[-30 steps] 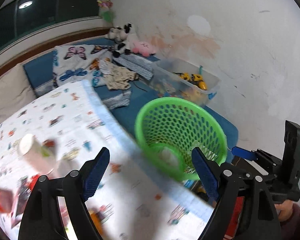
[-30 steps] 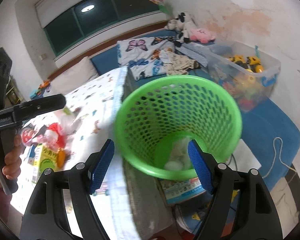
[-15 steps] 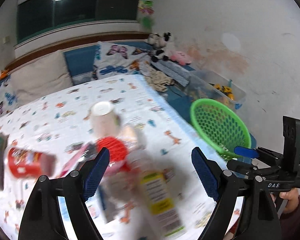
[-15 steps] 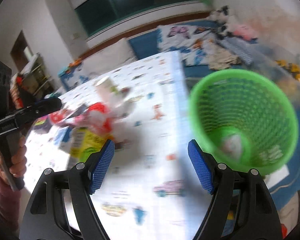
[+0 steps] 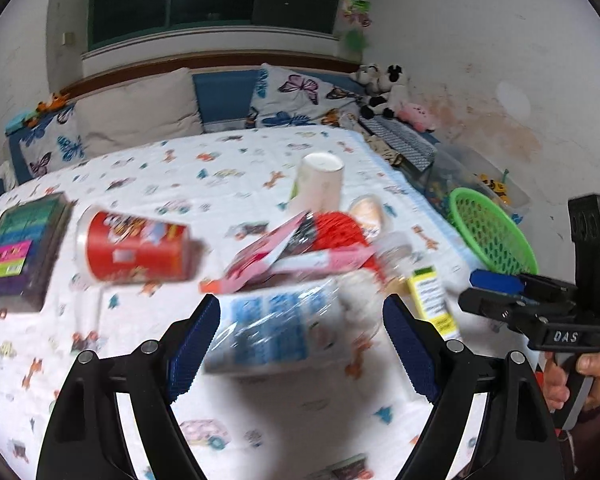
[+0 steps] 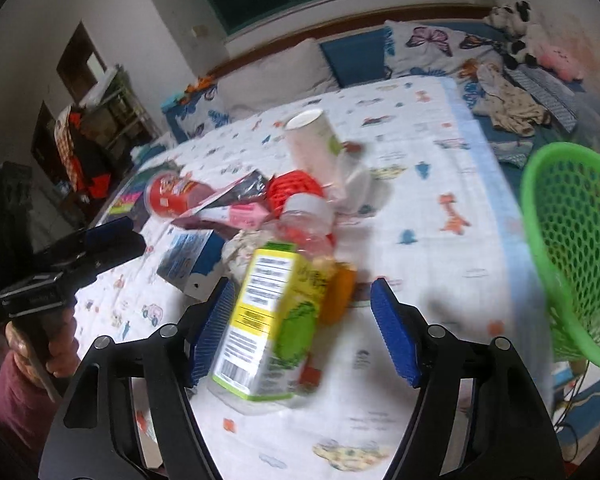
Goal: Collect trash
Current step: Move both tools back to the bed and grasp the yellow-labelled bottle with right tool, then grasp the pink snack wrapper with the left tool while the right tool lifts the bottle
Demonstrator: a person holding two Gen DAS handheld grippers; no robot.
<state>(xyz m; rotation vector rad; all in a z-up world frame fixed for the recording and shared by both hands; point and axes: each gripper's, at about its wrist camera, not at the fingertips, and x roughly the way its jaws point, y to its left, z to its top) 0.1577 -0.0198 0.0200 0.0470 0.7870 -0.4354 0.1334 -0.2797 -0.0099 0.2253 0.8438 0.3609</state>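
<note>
Our left gripper and right gripper hang released, grasping nothing, over the trash heap on the bed. The carton lies between our right fingers; a careless close could nudge the bottle off, missing the basket.

Your trash sits in one heap on the printed bedsheet, all placed here relative to the green mesh basket off the sheet's edge. Farthest from it lies a red snack can on its side. A white paper cup stands mouth-down behind the heap. Nearer the basket are a red net ball, a pink wrapper, a blue-and-white plastic packet, a clear bottle and a yellow-green carton lying flat.
</note>
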